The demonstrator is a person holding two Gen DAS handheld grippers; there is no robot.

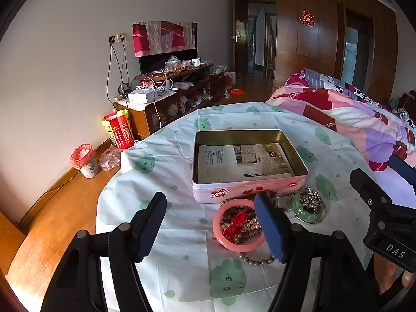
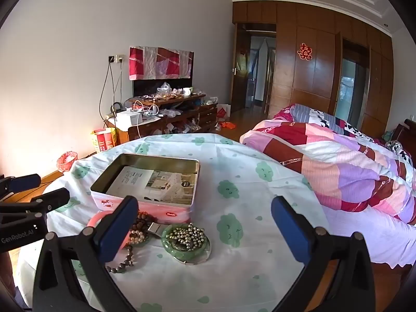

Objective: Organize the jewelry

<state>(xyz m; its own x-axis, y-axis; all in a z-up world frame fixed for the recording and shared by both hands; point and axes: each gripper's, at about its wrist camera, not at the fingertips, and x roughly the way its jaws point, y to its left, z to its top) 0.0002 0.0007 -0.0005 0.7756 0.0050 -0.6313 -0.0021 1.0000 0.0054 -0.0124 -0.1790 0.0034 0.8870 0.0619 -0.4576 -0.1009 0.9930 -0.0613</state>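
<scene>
A: Where is the jewelry sitting?

B: It is lying in a small heap on the round table under the white cloth printed with green clouds (image 2: 234,156), just in front of the open pink rectangular tin (image 1: 249,189). A pink bangle (image 1: 221,236) is ringing a tangle of brown wooden beads and a red knotted cord (image 1: 238,225). Just beside it, a translucent green bangle (image 2: 169,244) is cradling a clump of silver metal beads (image 2: 186,234). A strand of pale pearl-like beads (image 1: 256,261) is trailing out toward the near edge.

A: And the tin?

B: It is holding only a printed paper sheet (image 1: 241,162) on its floor, so I'm judging that no piece has gone in yet.

A: The grippers?

B: The left gripper (image 1: 212,230) is hovering above the pink bangle with its jaws apart, gripping nothing. The right gripper (image 2: 205,230) is standing spread wide over the green bangle, also empty.

A: What is worrying you?

B: The pieces are lying tangled and overlapping. Lifting the pink bangle could be dragging the beads and cord along, then spilling them short of the tin. The smooth green bangle might be slipping from flat pads, and the loose silver beads could be rolling off. Both grippers are working close together, so they could be colliding.
</scene>
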